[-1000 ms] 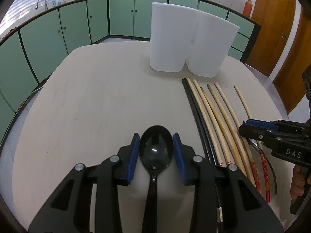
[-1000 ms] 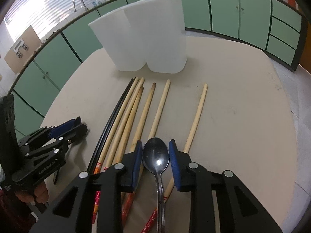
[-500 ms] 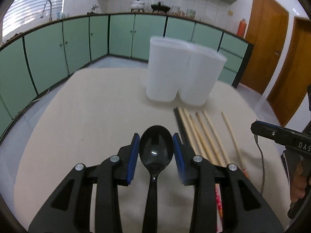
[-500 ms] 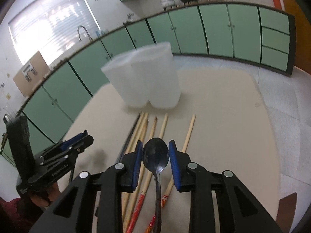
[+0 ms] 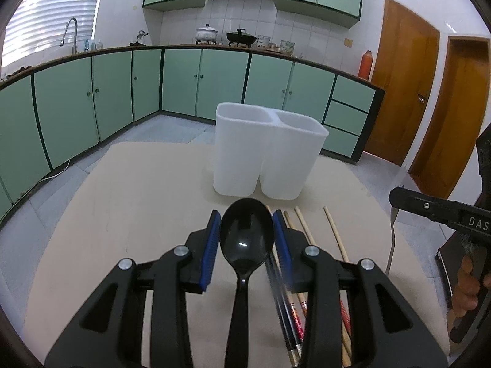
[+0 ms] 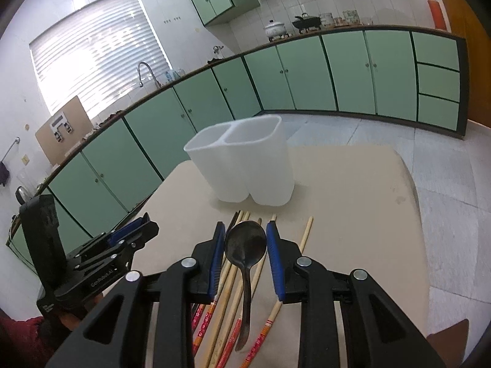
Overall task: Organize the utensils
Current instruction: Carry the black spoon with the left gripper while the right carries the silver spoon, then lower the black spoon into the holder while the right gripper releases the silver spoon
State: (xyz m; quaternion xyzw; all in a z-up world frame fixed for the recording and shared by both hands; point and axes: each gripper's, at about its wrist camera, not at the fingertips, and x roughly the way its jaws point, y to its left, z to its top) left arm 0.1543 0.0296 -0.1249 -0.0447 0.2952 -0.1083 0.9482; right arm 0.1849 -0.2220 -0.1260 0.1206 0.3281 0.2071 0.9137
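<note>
Both grippers now higher above table (image 5: 129,190) than second ago. Left gripper (image 5: 246,239) clamps black spoon (image 5: 245,239); right gripper (image 6: 245,247) clamps metal spoon (image 6: 245,245). White holder (image 5: 264,156) near far edge, chopsticks (image 6: 227,279) before it.

Green cabinets (image 5: 196,79) — white pot (image 5: 206,33), faucet (image 5: 69,32) — brown doors (image 5: 402,92).

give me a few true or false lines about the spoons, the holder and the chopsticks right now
1. The left gripper holds a black spoon. True.
2. The right gripper holds a chopstick. False: it holds a metal spoon.
3. The white holder has two compartments. True.
4. The chopsticks stand in the holder. False: they lie on the table.
</note>
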